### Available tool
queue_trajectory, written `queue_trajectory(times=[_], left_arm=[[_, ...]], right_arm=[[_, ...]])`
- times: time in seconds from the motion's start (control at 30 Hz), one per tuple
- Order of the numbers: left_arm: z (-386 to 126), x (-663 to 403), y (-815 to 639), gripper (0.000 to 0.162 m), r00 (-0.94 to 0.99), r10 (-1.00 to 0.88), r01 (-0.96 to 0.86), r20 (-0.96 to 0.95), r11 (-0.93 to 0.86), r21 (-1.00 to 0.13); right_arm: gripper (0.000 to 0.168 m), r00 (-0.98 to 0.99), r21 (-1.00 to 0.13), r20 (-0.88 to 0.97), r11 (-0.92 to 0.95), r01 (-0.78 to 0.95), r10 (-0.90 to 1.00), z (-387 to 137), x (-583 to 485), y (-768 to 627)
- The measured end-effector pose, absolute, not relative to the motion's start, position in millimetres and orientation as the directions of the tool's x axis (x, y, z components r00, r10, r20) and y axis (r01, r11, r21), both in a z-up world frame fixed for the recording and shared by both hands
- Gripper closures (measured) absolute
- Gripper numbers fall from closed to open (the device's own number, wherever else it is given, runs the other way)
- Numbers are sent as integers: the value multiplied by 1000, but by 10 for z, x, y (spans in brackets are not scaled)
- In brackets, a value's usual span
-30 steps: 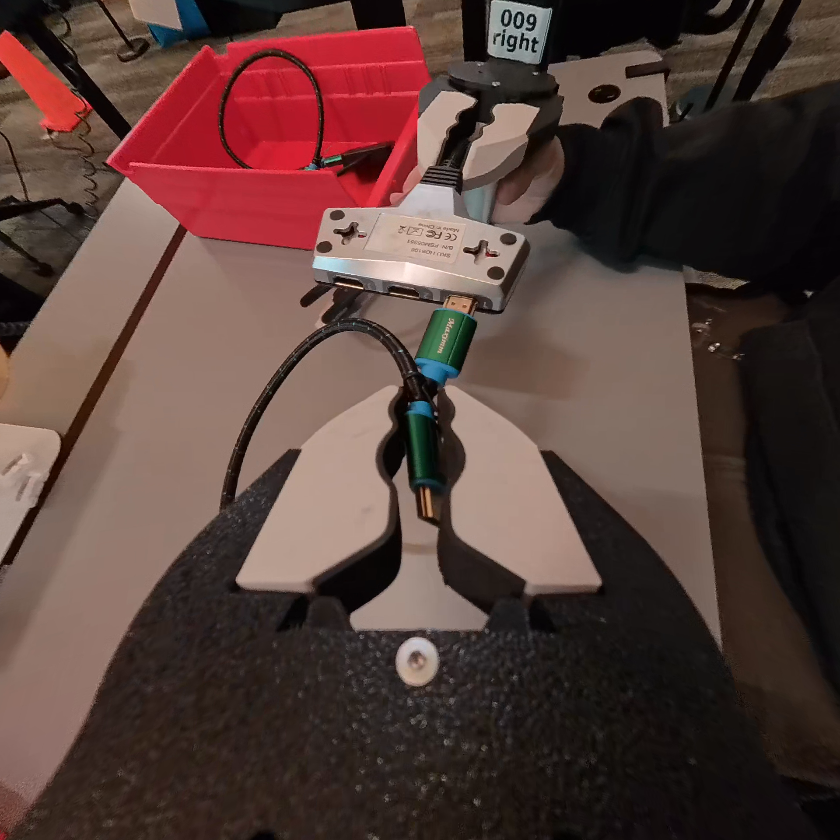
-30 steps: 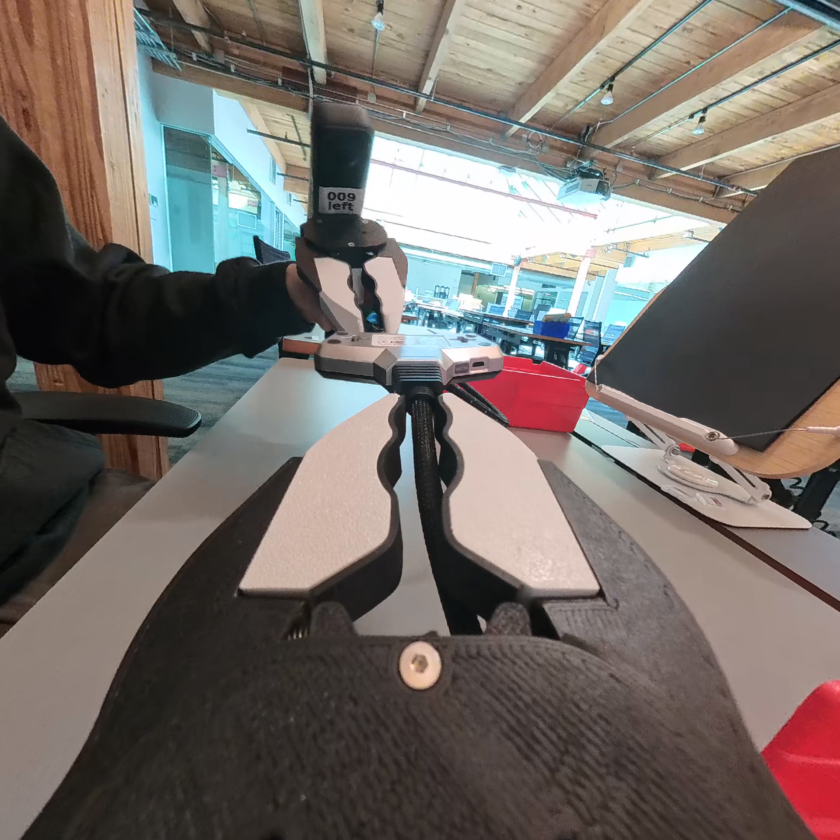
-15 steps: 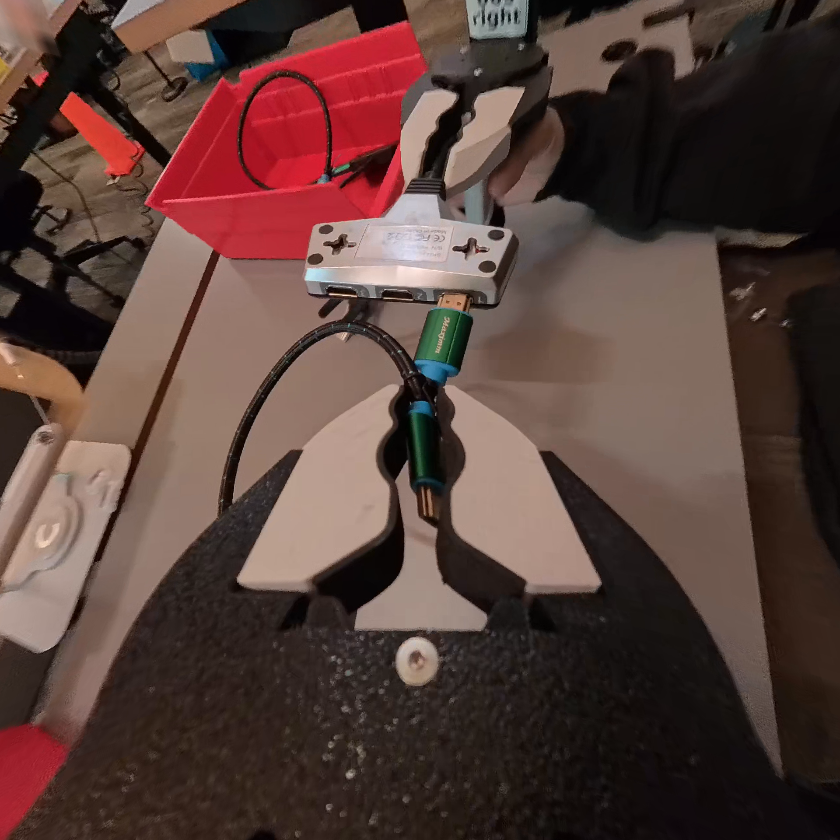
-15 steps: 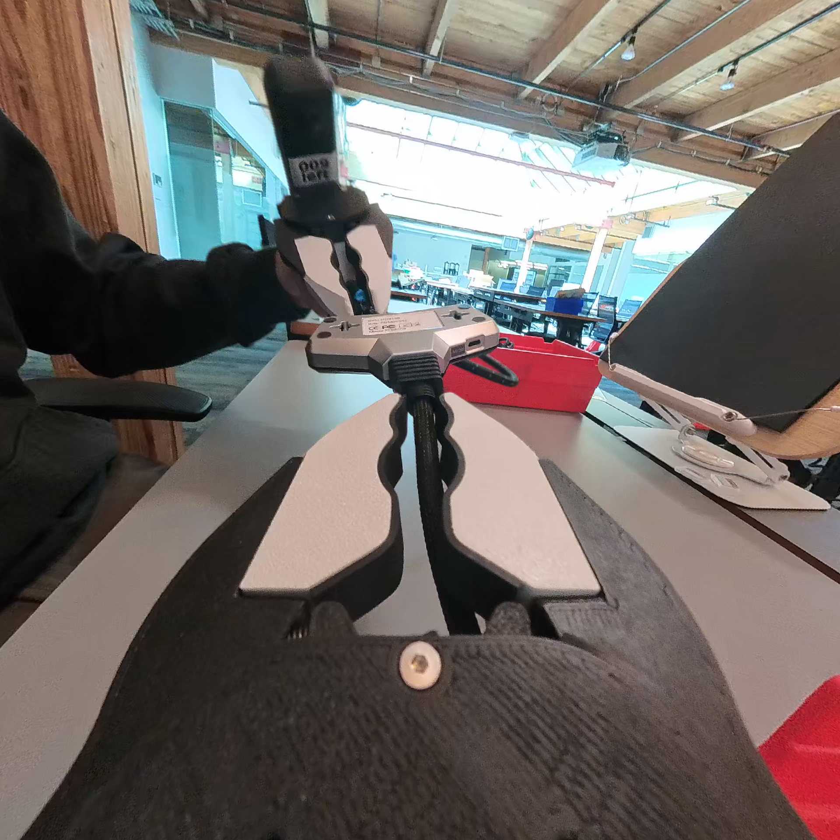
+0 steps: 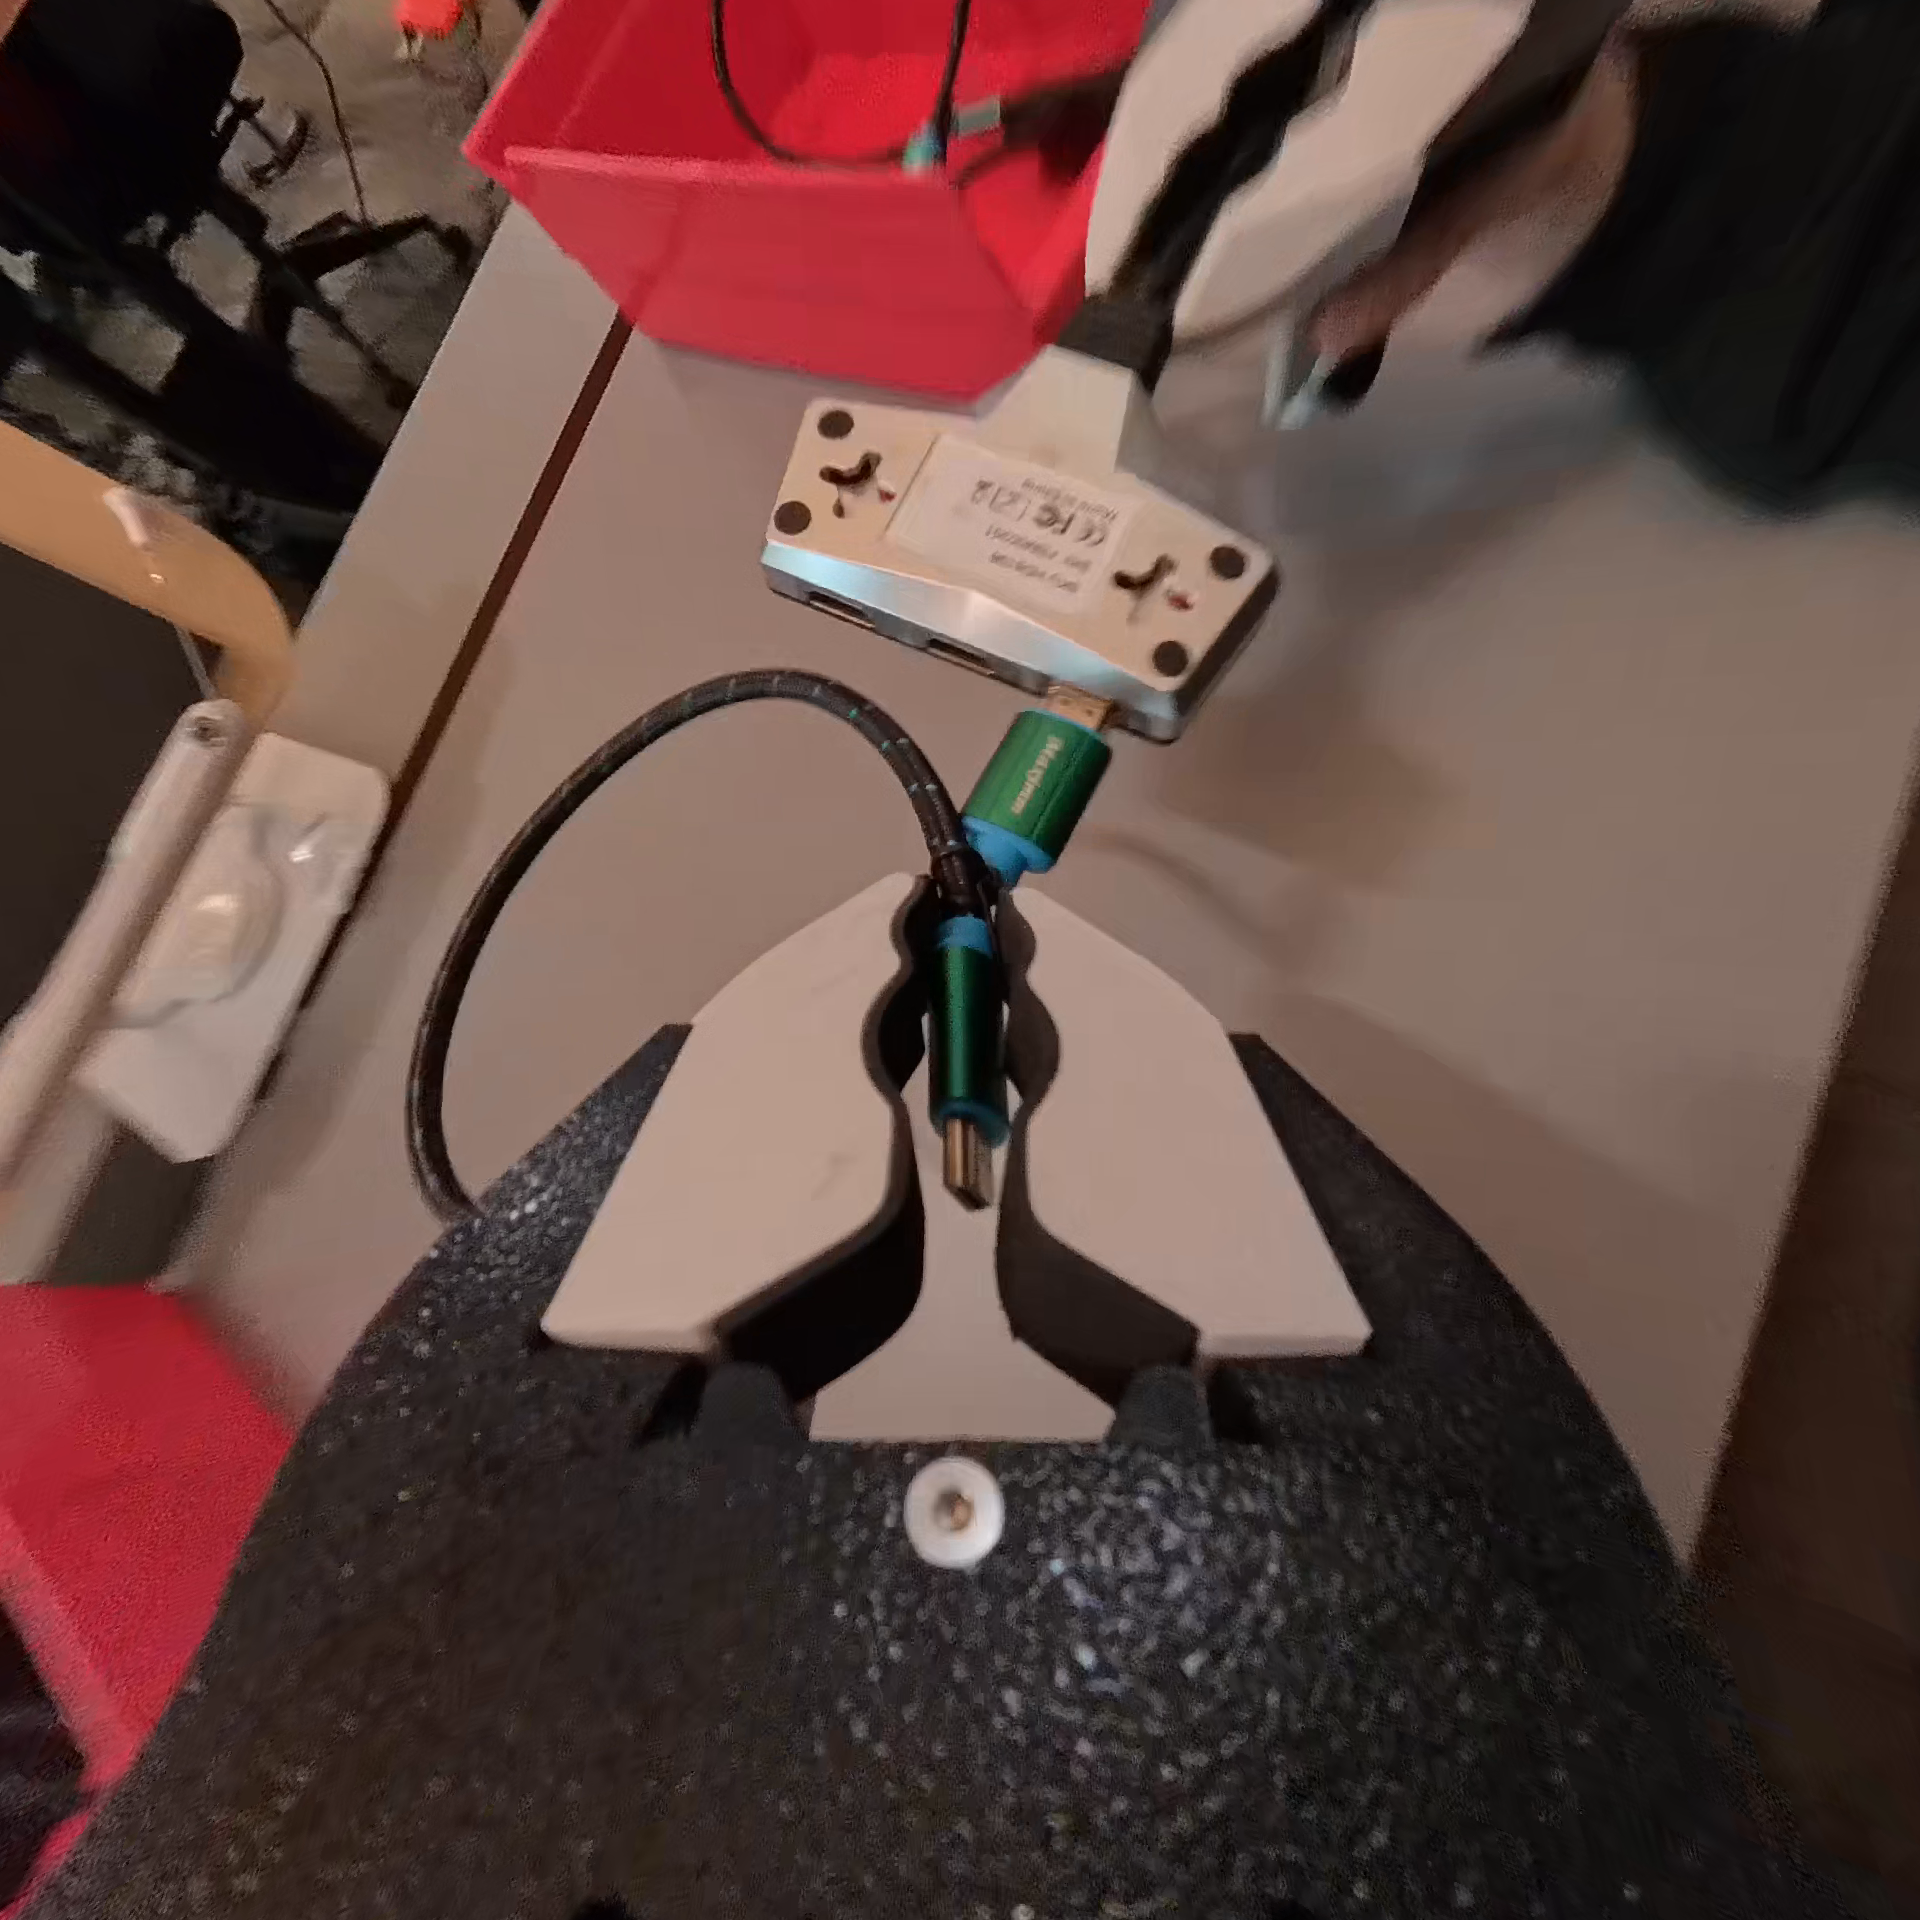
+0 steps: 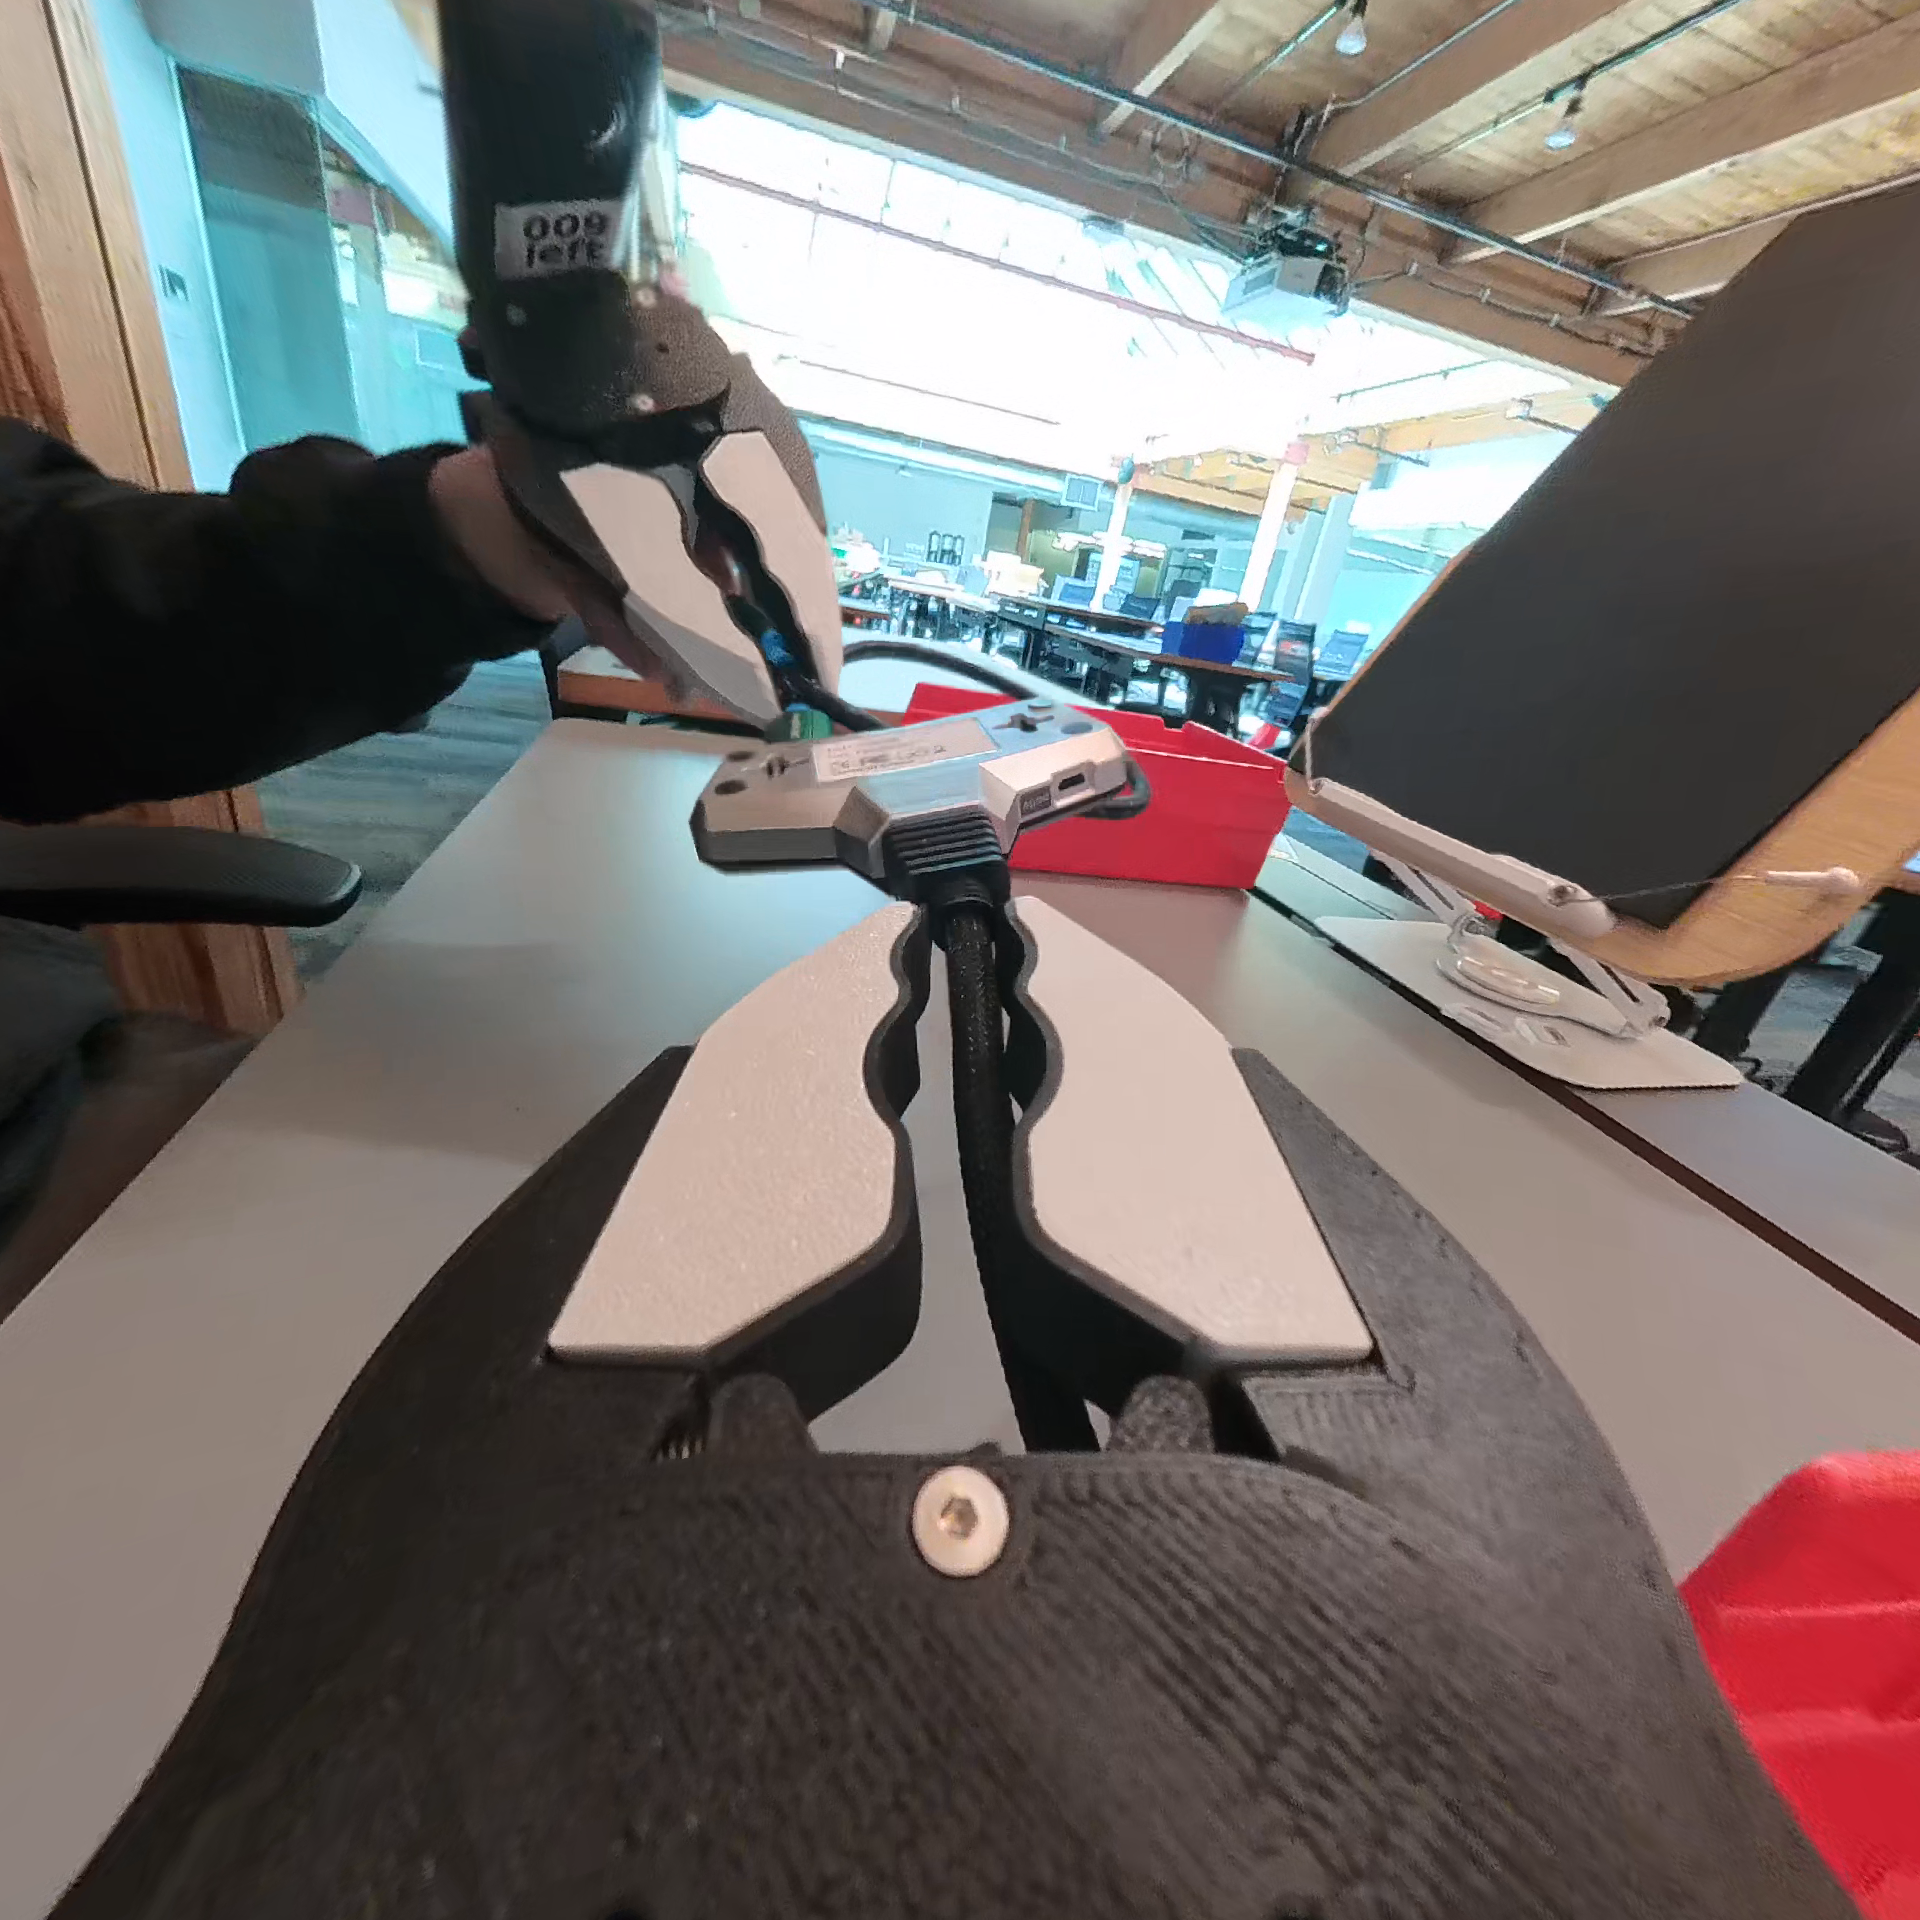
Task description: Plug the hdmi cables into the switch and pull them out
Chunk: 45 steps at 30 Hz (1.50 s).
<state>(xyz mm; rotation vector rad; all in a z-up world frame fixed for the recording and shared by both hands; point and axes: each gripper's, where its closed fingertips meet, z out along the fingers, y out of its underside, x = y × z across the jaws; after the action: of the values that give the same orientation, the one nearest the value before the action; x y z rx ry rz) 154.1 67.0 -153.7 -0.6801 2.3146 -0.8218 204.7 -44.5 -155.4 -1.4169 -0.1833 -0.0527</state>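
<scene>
The silver HDMI switch [image 5: 1018,571] hangs above the table, underside up; it also shows in the right wrist view [image 6: 914,769]. My right gripper [image 6: 966,914] is shut on the switch's black braided lead [image 6: 977,1060]; it is blurred at the top of the left wrist view [image 5: 1195,156]. My left gripper [image 5: 961,904] is shut on a short braided HDMI cable [image 5: 499,914] at one green plug [image 5: 966,1039]. The cable's other green plug [image 5: 1034,790] sits in the switch's right-hand port, gold tip partly showing. My left gripper [image 6: 758,665] is tilted above the switch.
A red bin [image 5: 810,239] holding another cable stands behind the switch, also in the right wrist view [image 6: 1174,821]. A dark panel on a white stand [image 6: 1558,675] is beside the table. A second red container [image 6: 1818,1683] is near. A chair armrest [image 6: 187,873] is on the other side.
My left gripper has risen and tilted, still holding the cable. The switch has swung and turned at an angle with the plug still in its port. Both views are blurred by motion.
</scene>
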Motion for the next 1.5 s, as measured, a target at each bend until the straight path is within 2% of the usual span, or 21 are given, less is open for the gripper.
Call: queue_trajectory(times=[0.07, 0.27, 0.57, 0.6, 0.7, 0.77, 0.87, 1.0, 1.17, 1.3, 1.4, 1.5], left_arm=[[-1497, 1553, 657, 152, -685, -686, -304, -245, 575, -759], [-1608, 1519, 667, 152, -706, -642, -285, -300, 645, -708], [-1652, 1445, 611, 151, -751, -624, -280, -217, 597, -752], [-1615, 1439, 587, 151, -752, -634, -279, -183, 557, -783], [-1304, 1443, 550, 125, -732, -679, -226, -57, 321, -920], [-1068, 1423, 717, 115, -710, -705, -173, -16, 196, -965], [-811, 1446, 1313, 114, -598, -801, -112, -25, 115, -987], [-991, 1593, 2616, 115, -328, -931, -301, -158, 262, -917], [-1494, 1696, 3829, 120, -278, -928, -568, -249, 368, -737], [-1928, 1843, 4405, 127, -212, -963, -718, -167, 270, -642], [-2154, 2054, 4587, 133, -178, -980, -750, -84, 190, -634], [-2404, 2166, 4676, 132, -165, -986, -811, -19, 147, -567]], right_arm=[[156, 987, -974, 149, 179, 138, 52, -1512, 2068, -447], [156, 985, -979, 156, 144, 144, 75, -1572, 2028, -396], [156, 982, -975, 148, 182, 125, 121, -1585, 1985, -430], [156, 982, -973, 143, 198, 116, 124, -1571, 1985, -443], [157, 987, -966, 117, 243, 87, 113, -1544, 2034, -511], [157, 989, -966, 105, 246, 77, 104, -1570, 2069, -556], [157, 991, -964, 89, 260, 60, 99, -1577, 2098, -590], [156, 990, -954, 76, 298, 36, 121, -1546, 2081, -588], [156, 991, -948, 46, 319, 5, 123, -1556, 2115, -610], [156, 992, -934, 26, 355, -20, 125, -1522, 2146, -654], [157, 992, -925, 13, 378, -36, 126, -1501, 2169, -687], [156, 992, -926, 16, 377, -33, 125, -1502, 2164, -685]])
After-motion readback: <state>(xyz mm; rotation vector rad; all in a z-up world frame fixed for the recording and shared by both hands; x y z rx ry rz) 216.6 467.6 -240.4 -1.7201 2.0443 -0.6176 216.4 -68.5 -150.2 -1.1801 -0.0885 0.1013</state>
